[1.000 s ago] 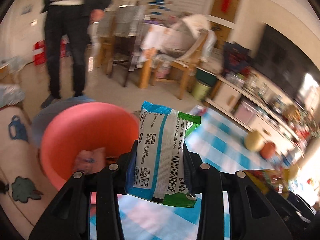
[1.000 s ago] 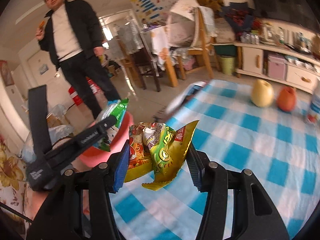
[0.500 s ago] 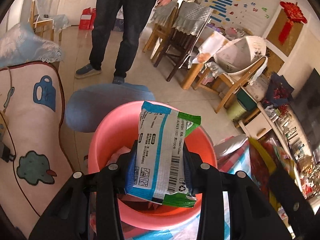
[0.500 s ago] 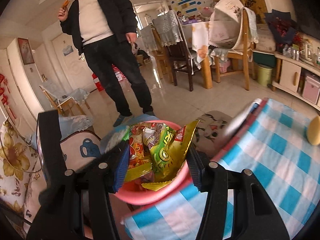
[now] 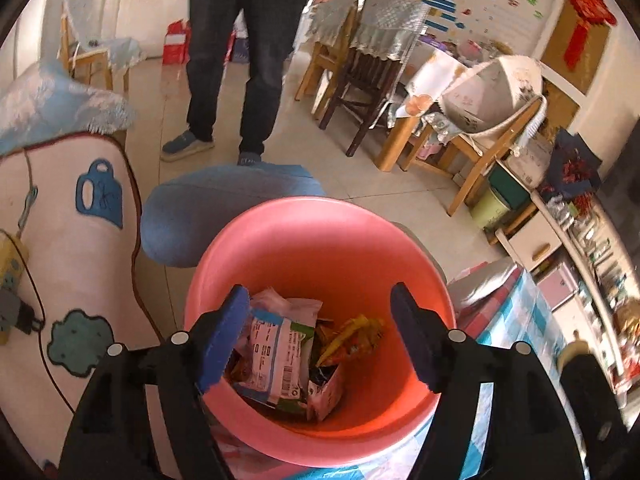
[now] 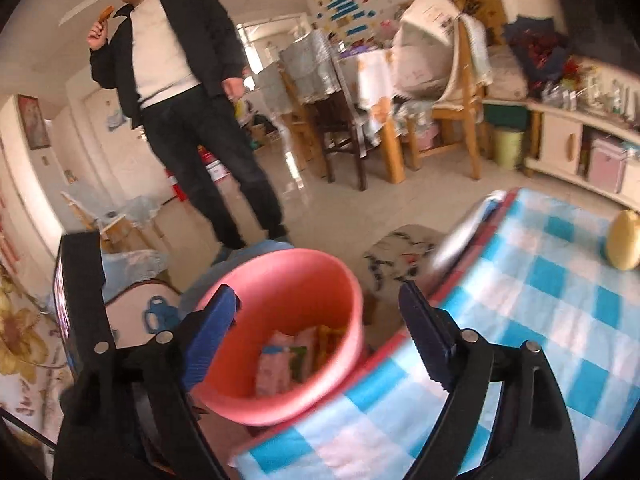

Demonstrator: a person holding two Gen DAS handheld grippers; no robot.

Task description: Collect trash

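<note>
Both grippers hang over the pink bucket (image 5: 320, 248), and that position explains the rest: it sits on the floor just beside the table's edge, so wrappers gathered from the blue checked tablecloth (image 6: 540, 304) can be let go straight into it. In the left wrist view the left gripper (image 5: 316, 332) points steeply down into the bucket's mouth with its jaws opening and nothing between the pads; the white and green wrapper (image 5: 276, 356) lies below them on the pile at the bottom, next to a yellow snack bag (image 5: 352, 336). The right gripper (image 6: 316, 332) is set a little further off, above the table edge, with jaws also opening wide and empty, and the bucket shows between its fingers with wrappers inside. A person in a dark jacket (image 6: 180, 80) stands on the floor beyond, well apart. A yellow fruit (image 6: 624, 240) remains on the cloth, probably not trash.
</note>
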